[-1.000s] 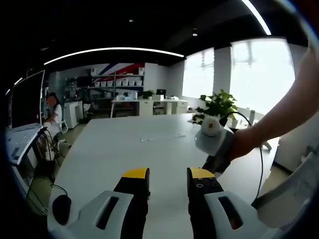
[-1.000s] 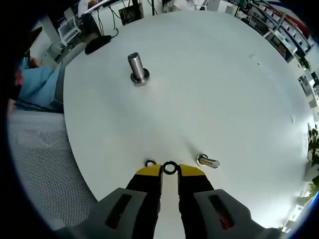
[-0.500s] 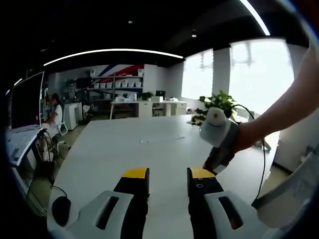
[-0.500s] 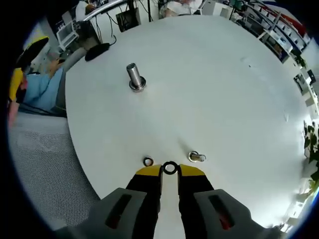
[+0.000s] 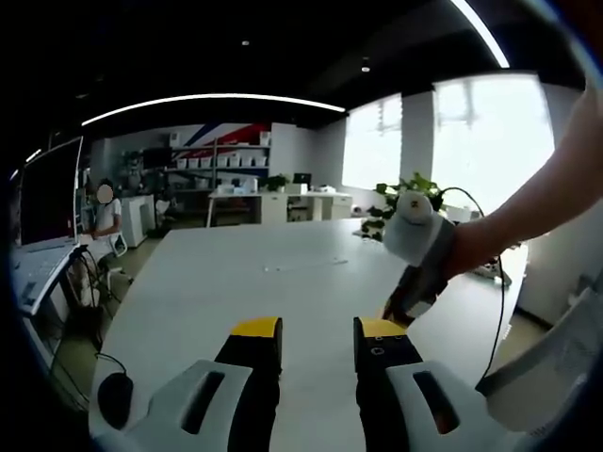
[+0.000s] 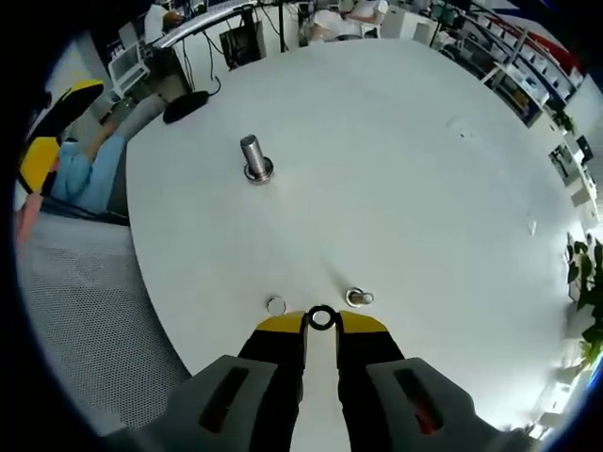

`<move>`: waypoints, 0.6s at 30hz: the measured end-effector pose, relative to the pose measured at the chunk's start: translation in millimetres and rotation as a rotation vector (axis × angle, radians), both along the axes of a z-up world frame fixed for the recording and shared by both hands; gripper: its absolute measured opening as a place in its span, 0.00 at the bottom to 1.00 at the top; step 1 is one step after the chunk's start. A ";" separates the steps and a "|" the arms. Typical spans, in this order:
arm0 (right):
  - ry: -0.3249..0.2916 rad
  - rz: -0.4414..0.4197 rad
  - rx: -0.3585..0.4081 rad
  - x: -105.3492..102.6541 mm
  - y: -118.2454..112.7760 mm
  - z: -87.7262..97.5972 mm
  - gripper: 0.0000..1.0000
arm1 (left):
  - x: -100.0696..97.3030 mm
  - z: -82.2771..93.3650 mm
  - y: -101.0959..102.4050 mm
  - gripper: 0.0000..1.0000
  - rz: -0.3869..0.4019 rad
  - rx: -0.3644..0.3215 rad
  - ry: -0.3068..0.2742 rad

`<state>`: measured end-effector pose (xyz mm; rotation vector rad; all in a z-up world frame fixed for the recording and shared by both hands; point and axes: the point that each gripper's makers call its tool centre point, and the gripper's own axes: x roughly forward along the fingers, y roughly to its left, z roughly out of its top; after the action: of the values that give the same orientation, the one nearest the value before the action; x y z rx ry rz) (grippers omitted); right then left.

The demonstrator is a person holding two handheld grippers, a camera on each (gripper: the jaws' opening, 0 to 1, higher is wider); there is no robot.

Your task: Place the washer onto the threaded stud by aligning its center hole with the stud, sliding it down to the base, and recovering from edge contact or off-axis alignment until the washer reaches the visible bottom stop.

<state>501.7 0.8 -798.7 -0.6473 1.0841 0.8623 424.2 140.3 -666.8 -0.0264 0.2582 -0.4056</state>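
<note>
**Black washer pinched and held high, stud well ahead**

Yellow-tipped and black-bodied, the right gripper [image 6: 321, 324] pinches a small dark metal ring washer [image 6: 321, 317] edge-on between its jaw tips, the hole showing clear. It hangs high above the round white table [image 6: 396, 169], looking down on it. In the left gripper view this same gripper [image 5: 400, 306] shows from the side, held by a person's hand [image 5: 468, 256] over the table top.

The left gripper [image 5: 318, 331] hangs over the table's near edge with its yellow-capped jaws spread a little apart and nothing between them.

As for progress — the pick-up looks done, the placing not begun. The upright grey threaded steel stud on its round flanged base [image 6: 254, 159] stands well apart from the washer, further out on the table. What is left, by my reading, is the carry to the stud, turning the washer flat so its hole faces the stud's top, lowering it along the thread and settling it against the flange.

Just below the jaw tips two small things lie on the table: a pale metal ring [image 6: 275, 305] and a short shiny metal piece [image 6: 358, 298], perhaps a small bolt, though it is too small to be sure. Neither lies between the washer and the stud, and the stretch of table between them is bare. Beyond the table's far edge a dark computer mouse [image 6: 188, 103] rests, and a person in a blue top [image 6: 80, 169] sits near.
</note>
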 end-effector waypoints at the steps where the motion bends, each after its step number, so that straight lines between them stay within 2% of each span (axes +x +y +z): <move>1: -0.001 0.001 -0.001 0.3 -0.1 0.1 0.13 | 0.0 -0.4 -0.2 0.28 0.000 -0.001 0.002; 18: -0.039 0.032 -0.032 19.1 -7.0 4.8 0.13 | 0.0 -2.8 0.1 0.28 -0.001 -0.006 0.012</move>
<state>520.9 -6.1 -793.9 -0.7073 1.0568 0.8576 424.2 140.4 -669.6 -0.0349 0.2688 -0.4075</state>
